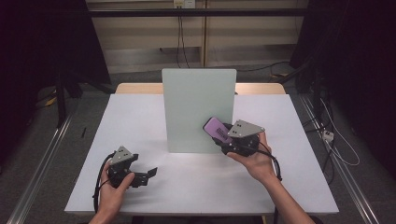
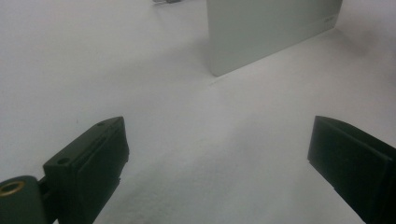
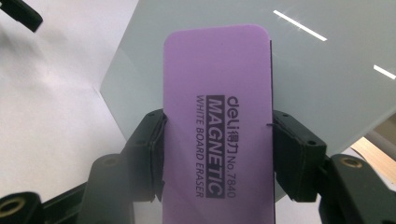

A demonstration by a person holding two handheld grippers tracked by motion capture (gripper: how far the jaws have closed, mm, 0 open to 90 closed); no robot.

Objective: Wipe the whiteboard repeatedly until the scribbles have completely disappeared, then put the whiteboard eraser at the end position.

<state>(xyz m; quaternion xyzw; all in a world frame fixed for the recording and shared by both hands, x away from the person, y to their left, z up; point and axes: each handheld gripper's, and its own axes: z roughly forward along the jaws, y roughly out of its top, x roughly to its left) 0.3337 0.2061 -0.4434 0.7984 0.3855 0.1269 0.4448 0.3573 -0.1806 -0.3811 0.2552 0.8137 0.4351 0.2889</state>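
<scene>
Eraser (image 3: 218, 130) pinched across its width in your right gripper (image 3: 218, 156), held up at the board (image 3: 299, 65).

Centre right of the high view: eraser's long axis runs away from the jaws, up-left toward the board face; whether it touches, cannot tell. Your left gripper (image 1: 150, 172), lower left, is spread and empty, well apart from the board. Right gripper view adds the label: "MAGNETIC WHITE BOARD ERASER".

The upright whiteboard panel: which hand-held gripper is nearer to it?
Right. The right hand-held gripper holds the purple eraser up at the whiteboard panel, by its lower right part. The left hand-held gripper sits open, low over the table, in front-left of the panel.
</scene>
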